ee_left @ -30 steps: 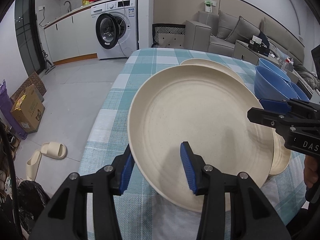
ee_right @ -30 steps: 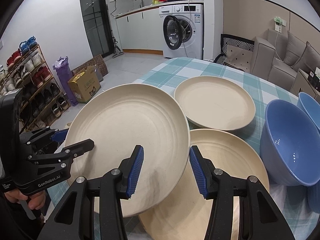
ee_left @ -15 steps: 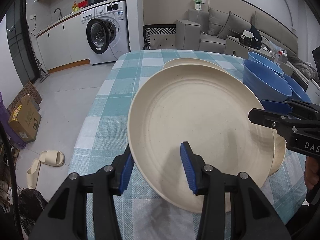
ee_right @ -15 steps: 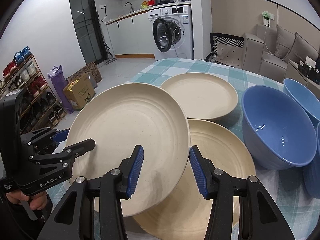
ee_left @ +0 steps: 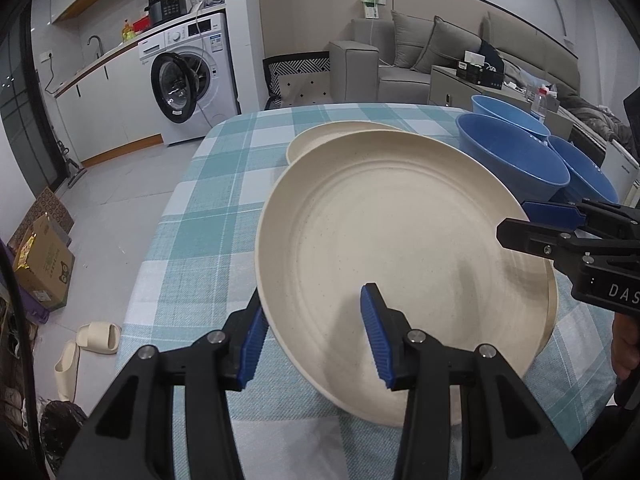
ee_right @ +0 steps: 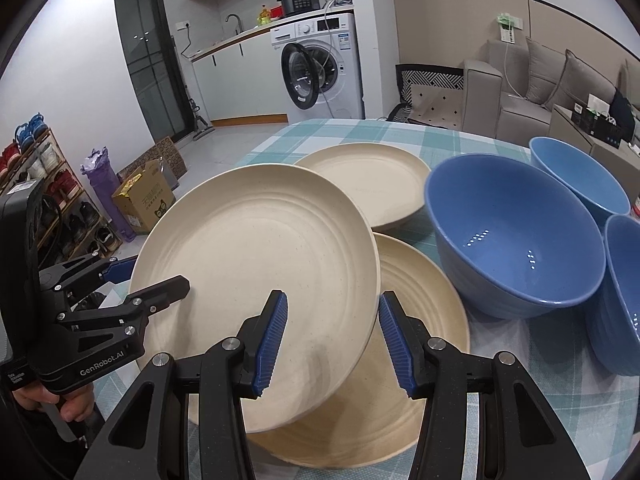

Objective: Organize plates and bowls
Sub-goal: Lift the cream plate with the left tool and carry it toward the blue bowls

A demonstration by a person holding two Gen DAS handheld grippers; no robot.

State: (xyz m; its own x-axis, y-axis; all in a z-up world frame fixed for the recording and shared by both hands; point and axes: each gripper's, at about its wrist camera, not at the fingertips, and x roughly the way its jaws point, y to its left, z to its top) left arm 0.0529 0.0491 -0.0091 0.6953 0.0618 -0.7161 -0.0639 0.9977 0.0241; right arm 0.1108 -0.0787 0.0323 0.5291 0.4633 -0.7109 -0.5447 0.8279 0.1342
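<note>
A large cream plate is held tilted over the checked table, one rim between the jaws of my left gripper and the opposite rim between the jaws of my right gripper. Both straddle the rim with a wide gap, so neither shows a clamped grip. Below it lies a second cream plate. A third cream plate lies farther back. Three blue bowls stand to the right.
The table has a teal checked cloth; its left edge drops to a tiled floor with slippers and a cardboard box. A washing machine and a sofa stand beyond.
The held plate has moved with both grippers toward the right, over the lower plate. The blue bowls come closer in both views.
</note>
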